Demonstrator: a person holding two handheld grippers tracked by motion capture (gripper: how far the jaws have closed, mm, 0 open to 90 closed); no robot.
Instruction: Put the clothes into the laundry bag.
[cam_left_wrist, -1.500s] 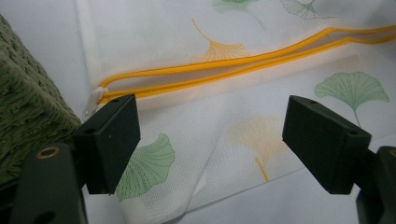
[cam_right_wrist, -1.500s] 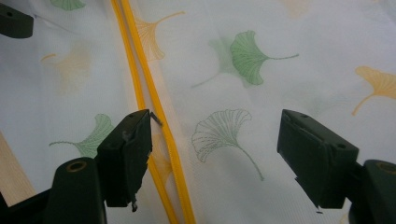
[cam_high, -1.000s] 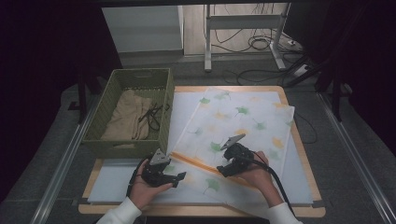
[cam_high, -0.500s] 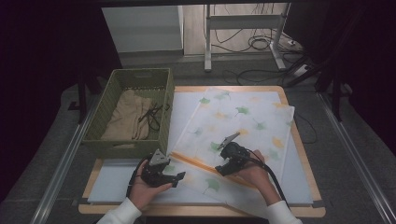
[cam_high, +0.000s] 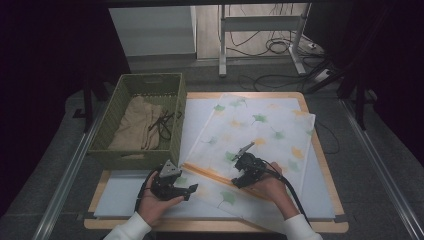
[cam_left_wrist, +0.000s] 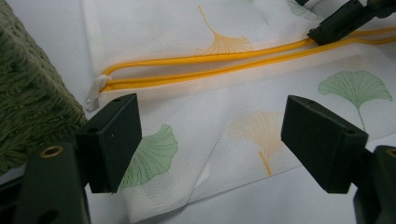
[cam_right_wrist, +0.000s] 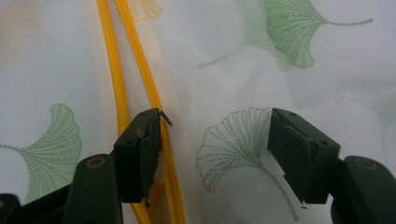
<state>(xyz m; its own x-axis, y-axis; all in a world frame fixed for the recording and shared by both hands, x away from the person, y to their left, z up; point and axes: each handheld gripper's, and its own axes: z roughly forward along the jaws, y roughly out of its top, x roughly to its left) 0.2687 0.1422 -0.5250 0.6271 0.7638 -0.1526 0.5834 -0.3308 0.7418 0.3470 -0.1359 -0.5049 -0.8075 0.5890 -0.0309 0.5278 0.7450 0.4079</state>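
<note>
High view: the left claw (cam_high: 172, 184) sits at the near corner of the white mesh laundry bag (cam_high: 260, 130), the one printed with ginkgo leaves, just past the green basket (cam_high: 145, 87). The right claw (cam_high: 246, 167) is planted on the bag right beside the orange zipper (cam_high: 212, 174). Compared with a second ago it has dipped a bit toward the cloth, and its jaws have just been closing in, though they're not shut yet. The left hand hasn't budged.

Left claw view: jaws spread wide, nothing pinched. The bag's folded corner lies between and just ahead of them on the pale surface (cam_left_wrist: 327, 200). The zipper runs across beyond the jaws, its white end tab (cam_left_wrist: 95, 91) ahead of the left jaw, with the basket wall beside that.

Right claw view: jaws fairly wide apart, hovering low over the mesh. The zipper tape runs up just inside the left jaw, and a small dark pull tab (cam_right_wrist: 165, 117) pokes out right at that jaw's tip. A green leaf print sits between the jaws.

My read: the right claw is narrowing to grab the pull, the left waiting to pin the corner.
</note>
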